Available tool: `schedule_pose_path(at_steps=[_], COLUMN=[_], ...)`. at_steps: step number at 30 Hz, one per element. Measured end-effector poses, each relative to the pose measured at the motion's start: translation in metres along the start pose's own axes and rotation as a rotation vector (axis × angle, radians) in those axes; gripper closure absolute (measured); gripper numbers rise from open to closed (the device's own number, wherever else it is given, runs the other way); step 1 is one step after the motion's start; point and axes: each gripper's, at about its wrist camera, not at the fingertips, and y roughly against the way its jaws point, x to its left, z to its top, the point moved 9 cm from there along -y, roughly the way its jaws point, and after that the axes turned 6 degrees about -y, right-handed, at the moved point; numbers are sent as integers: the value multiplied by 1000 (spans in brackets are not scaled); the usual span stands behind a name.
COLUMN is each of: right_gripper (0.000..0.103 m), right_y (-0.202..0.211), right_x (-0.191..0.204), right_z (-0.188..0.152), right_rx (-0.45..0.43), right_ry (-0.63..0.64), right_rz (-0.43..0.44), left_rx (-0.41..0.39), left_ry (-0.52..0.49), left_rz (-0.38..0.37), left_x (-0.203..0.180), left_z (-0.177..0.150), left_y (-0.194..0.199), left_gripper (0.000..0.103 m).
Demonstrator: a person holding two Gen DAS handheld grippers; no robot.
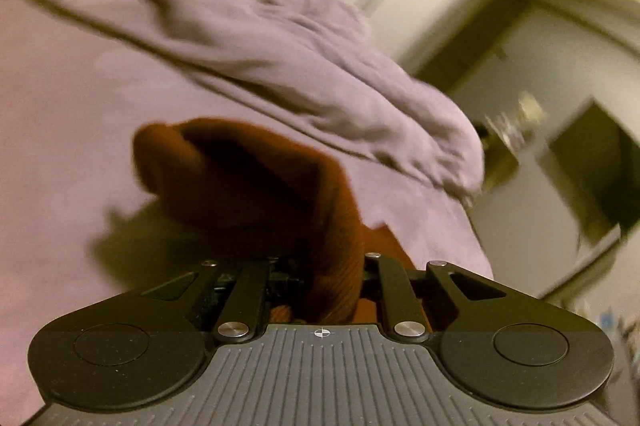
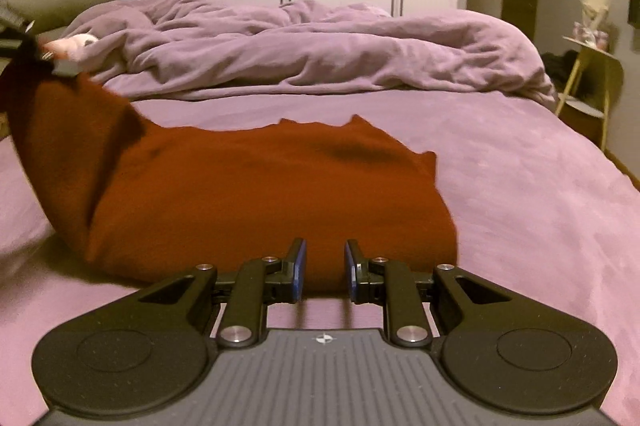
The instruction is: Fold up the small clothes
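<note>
Purple bedsheet (image 2: pixel 500 185) carries a rust-red knit garment (image 2: pixel 260 193). Left gripper (image 1: pixel 332 290) is clamped on its lifted edge; right gripper (image 2: pixel 325 268) stands narrowly parted, empty. Risk: one-sided lifting skews the fold.

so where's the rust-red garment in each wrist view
Left wrist: the rust-red garment hangs bunched at centre, running down into the left gripper, which is shut on it.
Right wrist: it lies across the centre-left on the bed sheet, one end lifted at the upper left, just beyond the right gripper.
Shared landmark: the rumpled purple duvet behind it.
</note>
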Motion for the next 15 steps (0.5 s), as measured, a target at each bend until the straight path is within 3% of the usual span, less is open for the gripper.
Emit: schedule_pose_path(at_steps=[4,7,8,11,13,15], right_gripper=[84,84,84,83,83,83], right_y=[-1,-1,-2,-2,-2,-4], right_x=[-11,-17,-19,-24,-26,-27], right_z=[-3,-5,-6,-5,-3,1], right_rx=[9,16,19,22,24,26], right_ry=[-22,-28,-30,-31,-35,-57], right_rz=[-13,-17,-19,-19,-11,1], left_rx=[118,243,235,166,124,84], left_ry=[-132,-182,-197,-238,-188,-160], left_rz=[-14,32,40,5,-28,11], left_x=[-52,-57,-58,-63,-56,-39], left_z=[-45,-91,-99,-102,-98,-95], left_y=[-56,-88,-87,-54,-26,-6], left_gripper=[84,67,66,45,44,43])
